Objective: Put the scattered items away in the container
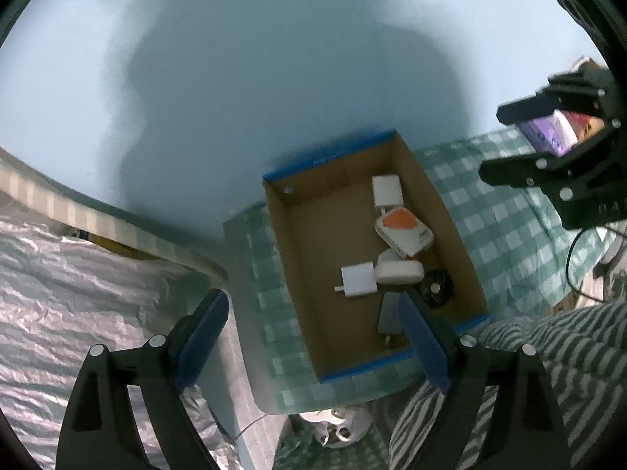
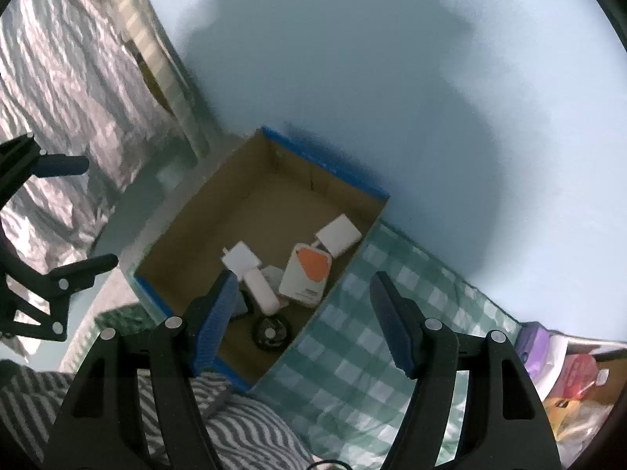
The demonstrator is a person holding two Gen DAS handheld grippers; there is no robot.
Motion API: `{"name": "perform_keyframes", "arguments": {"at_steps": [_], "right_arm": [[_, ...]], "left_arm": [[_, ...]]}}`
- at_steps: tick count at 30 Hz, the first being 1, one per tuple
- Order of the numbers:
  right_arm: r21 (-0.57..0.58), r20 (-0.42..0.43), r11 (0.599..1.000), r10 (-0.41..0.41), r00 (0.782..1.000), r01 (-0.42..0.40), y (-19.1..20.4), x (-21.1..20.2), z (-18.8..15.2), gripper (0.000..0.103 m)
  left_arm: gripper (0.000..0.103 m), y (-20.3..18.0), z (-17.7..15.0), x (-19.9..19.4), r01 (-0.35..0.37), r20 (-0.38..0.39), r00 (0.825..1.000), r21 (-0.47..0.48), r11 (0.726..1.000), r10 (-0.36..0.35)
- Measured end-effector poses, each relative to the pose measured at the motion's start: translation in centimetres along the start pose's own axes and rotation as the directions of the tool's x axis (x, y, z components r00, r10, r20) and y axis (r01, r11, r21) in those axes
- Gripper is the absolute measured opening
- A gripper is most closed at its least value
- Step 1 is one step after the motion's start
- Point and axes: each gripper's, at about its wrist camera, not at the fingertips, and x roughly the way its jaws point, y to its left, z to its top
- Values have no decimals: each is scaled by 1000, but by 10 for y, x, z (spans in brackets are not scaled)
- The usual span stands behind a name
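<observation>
Left gripper (image 1: 317,337): jaws held wide, nothing gripped, above the box's near rim.
Right gripper (image 2: 303,321): spread wide, empty.
Cardboard box (image 2: 250,192): blue-edged, against the wall.
Items: chargers (image 1: 357,280) gathered at one side.

Left black two-finger gripper with blue pads (image 1: 313,337): bottom of left wrist frame, jaws spread wide, nothing between them; also seen at left edge of right wrist frame (image 2: 84,213). Right black two-finger gripper with blue pads (image 2: 303,321): bottom of right wrist frame, jaws wide apart, empty; also at right edge of left wrist frame (image 1: 497,141).
</observation>
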Motion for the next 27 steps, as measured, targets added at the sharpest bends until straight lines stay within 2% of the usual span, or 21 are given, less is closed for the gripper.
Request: {"name": "perform_keyframes", "arguments": {"at_steps": [9,14,27], "right_arm": [[20,61,1000,-8,998,7,4,-24,-3,71],[48,79,999,-6,997,2,3,-30,-4,71],[78,102,997,-19,995,11,3,-39,-5,71]], "left_arm": [[90,10,1,-16,40,59,998,-88,995,-34],[90,9,0,-15,39,49,998,-71,997,-35],[90,14,-1,-27,49,87,995,-51,997,-44]]}}
